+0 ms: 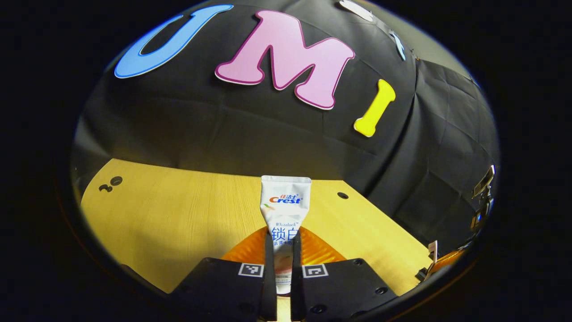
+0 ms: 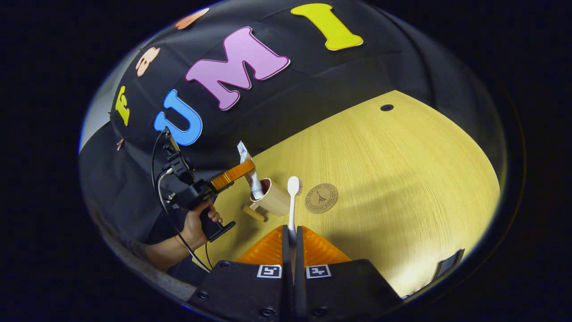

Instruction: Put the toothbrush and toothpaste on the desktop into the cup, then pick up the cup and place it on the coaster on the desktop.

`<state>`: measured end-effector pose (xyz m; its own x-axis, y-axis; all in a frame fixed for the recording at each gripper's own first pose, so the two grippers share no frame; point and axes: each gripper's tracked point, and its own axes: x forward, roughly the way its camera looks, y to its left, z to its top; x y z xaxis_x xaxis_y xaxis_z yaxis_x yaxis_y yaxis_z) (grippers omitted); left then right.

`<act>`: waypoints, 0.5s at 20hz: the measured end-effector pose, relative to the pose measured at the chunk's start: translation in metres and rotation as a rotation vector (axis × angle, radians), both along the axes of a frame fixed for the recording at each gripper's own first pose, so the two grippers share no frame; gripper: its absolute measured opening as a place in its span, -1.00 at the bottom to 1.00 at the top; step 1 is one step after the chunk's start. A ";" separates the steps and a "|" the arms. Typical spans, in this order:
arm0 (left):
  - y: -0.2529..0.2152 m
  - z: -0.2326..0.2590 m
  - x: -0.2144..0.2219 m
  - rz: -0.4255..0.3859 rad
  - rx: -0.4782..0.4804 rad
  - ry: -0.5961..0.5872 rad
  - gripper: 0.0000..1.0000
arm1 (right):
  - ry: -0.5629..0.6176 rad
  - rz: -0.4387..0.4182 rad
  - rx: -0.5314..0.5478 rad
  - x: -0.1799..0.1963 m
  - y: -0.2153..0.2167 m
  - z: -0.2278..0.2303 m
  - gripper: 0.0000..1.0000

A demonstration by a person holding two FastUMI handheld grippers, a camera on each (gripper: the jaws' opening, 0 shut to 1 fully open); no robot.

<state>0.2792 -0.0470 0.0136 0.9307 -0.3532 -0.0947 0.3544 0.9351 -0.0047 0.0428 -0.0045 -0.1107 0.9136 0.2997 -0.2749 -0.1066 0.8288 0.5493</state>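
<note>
Now, line by line:

Left gripper [image 1: 282, 264]: in the left gripper view its two fingers are closed onto the lower part of a white squeeze toothpaste tube [image 1: 284, 210], both pressing its sides; the tube stands up out of the grip with its flat crimped end on top.

Tube writing: "Crest" in blue and red, a smaller "Whitelock" below it, then blue Chinese characters too partly hidden to read in full.

Left gripper from afar: in the right gripper view a person's hand [image 2: 199, 223] holds the left gripper [image 2: 243, 172] by its handle, carrying the toothpaste tube [image 2: 249, 172] tilted, its lower end at the mouth of the cup.

Cup: a beige mug with a dark inside and a stubby wooden handle [image 2: 272, 197] stands on the pale wooden desktop [image 2: 402, 170], just beside the coaster, not on it.

Right gripper [image 2: 293, 243]: fingers drawn nearly together on the handle of a white plastic toothbrush [image 2: 292, 197], whose head points up and away, near the cup's rim.

Coaster: a round brown cork coaster [image 2: 321, 198] lies flat on the desktop; it bears a small tower drawing ringed by lettering too small to read.
</note>
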 end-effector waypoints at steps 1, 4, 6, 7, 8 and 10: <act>0.000 -0.004 0.002 -0.002 0.011 0.009 -0.65 | -0.006 -0.004 0.010 0.002 0.001 0.003 -0.90; -0.001 -0.010 0.003 -0.009 0.026 0.029 -0.55 | -0.036 -0.009 0.066 0.017 0.011 0.017 -0.89; 0.000 -0.012 0.003 -0.008 0.028 0.043 -0.53 | -0.069 -0.012 0.106 0.032 0.020 0.031 -0.89; 0.000 -0.012 0.003 -0.012 0.028 0.051 -0.53 | -0.087 -0.010 0.124 0.041 0.025 0.040 -0.90; 0.001 -0.017 -0.001 -0.018 0.030 0.059 -0.51 | -0.104 -0.006 0.139 0.047 0.029 0.046 -0.90; 0.009 -0.030 -0.015 -0.027 0.043 0.078 -0.46 | -0.160 0.011 0.165 0.062 0.041 0.065 -0.90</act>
<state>0.2642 -0.0379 -0.0160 0.9101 -0.3723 -0.1819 0.3797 0.9251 0.0066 0.1047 0.0367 -0.0460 0.9380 0.3390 -0.0729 -0.2120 0.7271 0.6530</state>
